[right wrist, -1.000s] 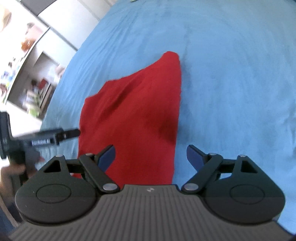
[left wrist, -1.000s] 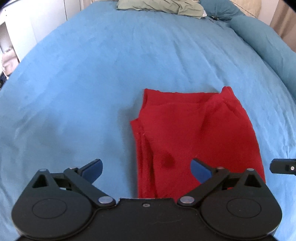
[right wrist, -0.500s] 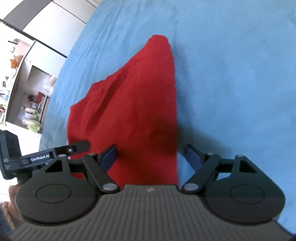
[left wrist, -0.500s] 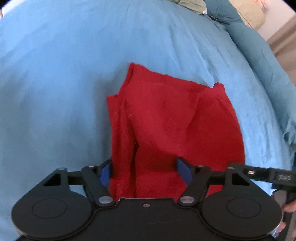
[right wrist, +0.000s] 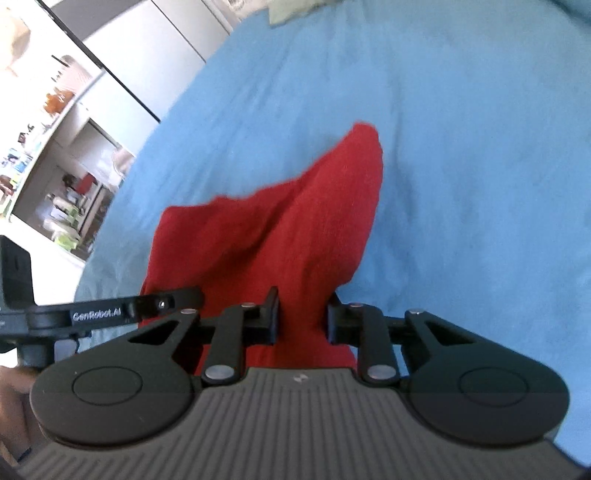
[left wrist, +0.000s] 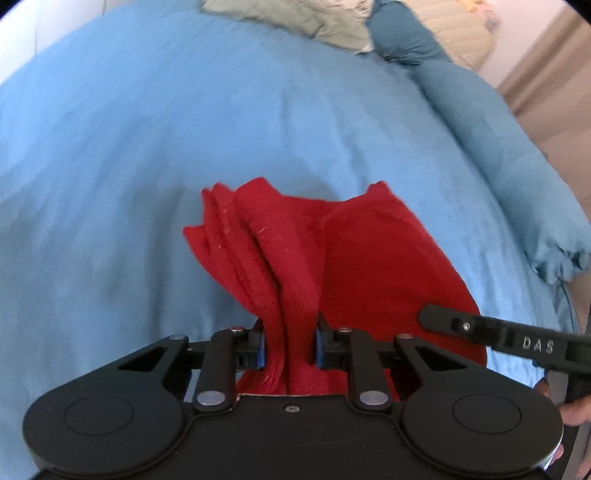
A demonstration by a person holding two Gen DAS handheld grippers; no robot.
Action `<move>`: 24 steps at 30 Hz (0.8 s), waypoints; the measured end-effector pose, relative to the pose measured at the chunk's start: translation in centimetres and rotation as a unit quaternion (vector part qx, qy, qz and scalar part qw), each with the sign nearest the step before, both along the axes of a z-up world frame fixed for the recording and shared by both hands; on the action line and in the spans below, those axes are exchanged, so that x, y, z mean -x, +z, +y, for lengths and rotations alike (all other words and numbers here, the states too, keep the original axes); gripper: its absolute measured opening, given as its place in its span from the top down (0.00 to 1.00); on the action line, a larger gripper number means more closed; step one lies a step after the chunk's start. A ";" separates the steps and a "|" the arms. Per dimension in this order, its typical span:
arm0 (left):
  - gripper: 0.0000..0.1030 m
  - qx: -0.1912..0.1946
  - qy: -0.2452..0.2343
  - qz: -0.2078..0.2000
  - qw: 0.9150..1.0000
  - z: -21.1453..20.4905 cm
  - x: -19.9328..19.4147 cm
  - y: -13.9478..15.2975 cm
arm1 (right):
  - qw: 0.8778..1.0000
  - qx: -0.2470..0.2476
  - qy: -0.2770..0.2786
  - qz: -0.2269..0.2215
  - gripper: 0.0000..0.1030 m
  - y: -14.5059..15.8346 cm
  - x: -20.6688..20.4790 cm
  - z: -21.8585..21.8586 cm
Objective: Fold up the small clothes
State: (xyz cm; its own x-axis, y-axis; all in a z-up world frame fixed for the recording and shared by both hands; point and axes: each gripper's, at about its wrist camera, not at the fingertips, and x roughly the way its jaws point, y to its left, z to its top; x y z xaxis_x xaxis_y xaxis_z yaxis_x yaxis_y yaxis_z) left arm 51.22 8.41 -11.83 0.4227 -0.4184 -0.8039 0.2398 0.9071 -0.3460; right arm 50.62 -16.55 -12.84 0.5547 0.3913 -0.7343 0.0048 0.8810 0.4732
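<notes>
Red garment (left wrist: 354,258) found on blue bed (left wrist: 184,147), near edge bunched and raised. Left hand-held gripper (left wrist: 289,345) just closed, clamped on gathered folds. Right hand-held gripper (right wrist: 303,317) likewise just closed, clamped on other corner.

Soft, matt red cloth (left wrist: 369,258) — slightly fuzzy — on a smooth matt blue bedsheet (left wrist: 147,147)

blue bedspread (left wrist: 184,147), pillows (left wrist: 303,18), cluttered white shelves (right wrist: 55,155)
</notes>
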 end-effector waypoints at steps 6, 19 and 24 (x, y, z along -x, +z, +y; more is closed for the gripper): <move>0.76 0.006 -0.025 -0.016 1.000 -4.4 6.2 2.2 | 1.000 0.009 -0.014 -0.016 0.63 4.1 6.1 -3.9; 0.74 -0.072 -0.039 -0.052 0.995 -10.5 14.5 -5.2 | 0.999 0.042 -0.003 0.017 0.62 -4.2 15.9 -10.5; 0.71 -0.082 -0.027 -0.083 0.993 -11.0 15.3 -6.7 | 1.000 0.002 -0.008 -0.013 0.61 -6.3 16.6 -11.9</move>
State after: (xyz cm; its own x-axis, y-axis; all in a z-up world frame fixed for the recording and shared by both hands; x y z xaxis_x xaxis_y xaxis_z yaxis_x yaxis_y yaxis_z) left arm 35.89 -2.61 -18.53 0.5364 -0.3128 -0.7838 0.3310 0.9323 -0.1455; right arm 34.05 -28.40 -19.18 0.5796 0.3791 -0.7214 0.0071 0.8828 0.4696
